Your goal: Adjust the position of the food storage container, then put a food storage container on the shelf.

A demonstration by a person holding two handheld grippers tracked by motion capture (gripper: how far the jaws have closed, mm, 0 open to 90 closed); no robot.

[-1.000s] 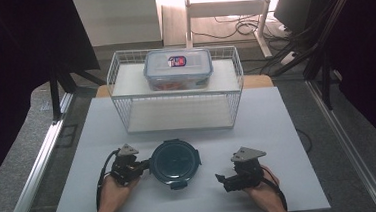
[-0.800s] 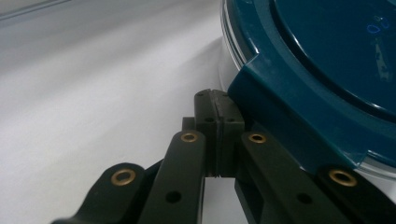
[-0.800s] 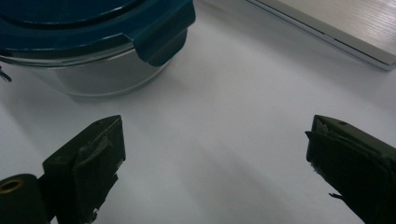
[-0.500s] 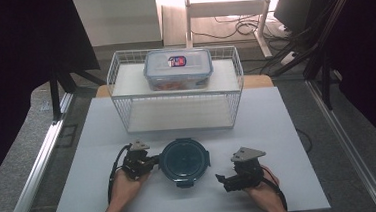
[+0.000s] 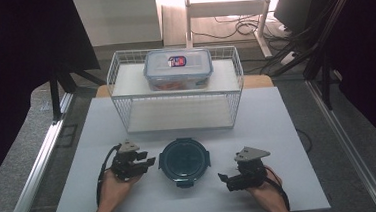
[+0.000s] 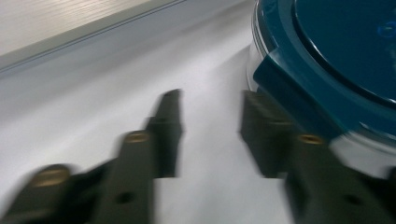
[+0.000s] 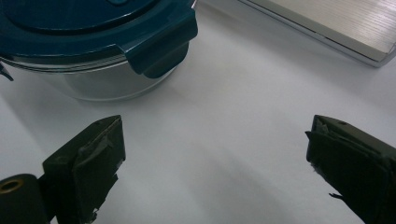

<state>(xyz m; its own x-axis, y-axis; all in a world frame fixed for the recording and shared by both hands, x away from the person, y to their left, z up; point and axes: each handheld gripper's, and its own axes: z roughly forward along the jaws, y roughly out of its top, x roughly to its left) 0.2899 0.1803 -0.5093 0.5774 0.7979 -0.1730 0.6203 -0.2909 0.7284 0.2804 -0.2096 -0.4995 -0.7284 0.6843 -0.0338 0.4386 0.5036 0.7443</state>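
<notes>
A round clear container with a dark teal clip lid (image 5: 184, 160) sits on the white table between my two grippers. My left gripper (image 5: 149, 163) lies just left of it. Its jaws have just been opening and now stand apart with nothing between them. In the left gripper view the left gripper (image 6: 210, 133) points past the container's lid (image 6: 336, 51), and one lid latch (image 6: 299, 100) is close beside the right-hand jaw. My right gripper (image 5: 223, 180) rests at the container's lower right, open wide. In the right gripper view the right gripper (image 7: 215, 158) frames bare table, with the container (image 7: 93, 42) ahead to the left.
A white wire rack (image 5: 177, 118) stands behind the round container, near the table's far edge. On its upper shelf sits a rectangular lidded food box (image 5: 178, 69). Metal frame rails (image 5: 39, 161) run along both sides of the table (image 5: 288, 129).
The left gripper pushed right against the round container, which shifted slightly right, then drew back left with its jaws now apart. The right gripper stayed still.
</notes>
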